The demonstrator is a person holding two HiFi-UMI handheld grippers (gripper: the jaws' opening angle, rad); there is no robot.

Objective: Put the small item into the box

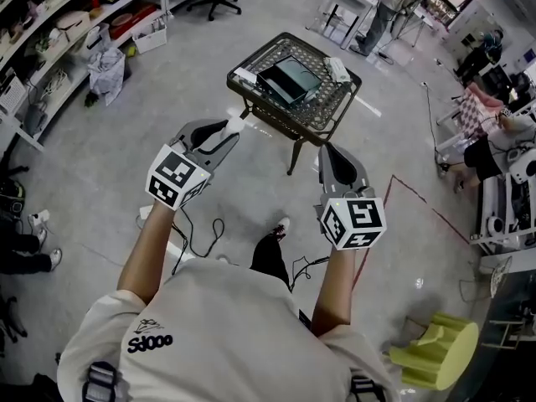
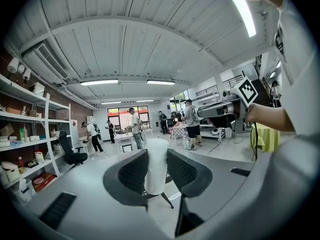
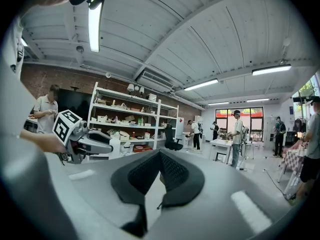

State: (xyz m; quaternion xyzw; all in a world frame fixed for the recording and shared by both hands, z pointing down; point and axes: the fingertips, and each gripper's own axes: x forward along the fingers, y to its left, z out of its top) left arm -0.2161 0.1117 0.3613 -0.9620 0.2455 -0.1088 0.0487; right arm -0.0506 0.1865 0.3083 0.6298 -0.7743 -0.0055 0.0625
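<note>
My left gripper point(image 1: 229, 130) is held above the floor, short of the table, shut on a small white cylinder-like item point(image 1: 235, 126). In the left gripper view that white item point(image 2: 156, 165) stands upright between the two black pads point(image 2: 134, 172), pressed from both sides. An open black box point(image 1: 289, 79) lies on the metal mesh table point(image 1: 328, 111) ahead. My right gripper point(image 1: 329, 152) hovers to the right at about the same height. In the right gripper view its jaws point(image 3: 160, 155) are together with nothing between them.
Two white items point(image 1: 337, 69) point(image 1: 244, 76) lie on the table beside the box. Shelving with clutter point(image 1: 75, 23) runs along the left. A yellow stool point(image 1: 435, 352) stands at the lower right, and red tape point(image 1: 419, 199) marks the floor. Several people stand in the room.
</note>
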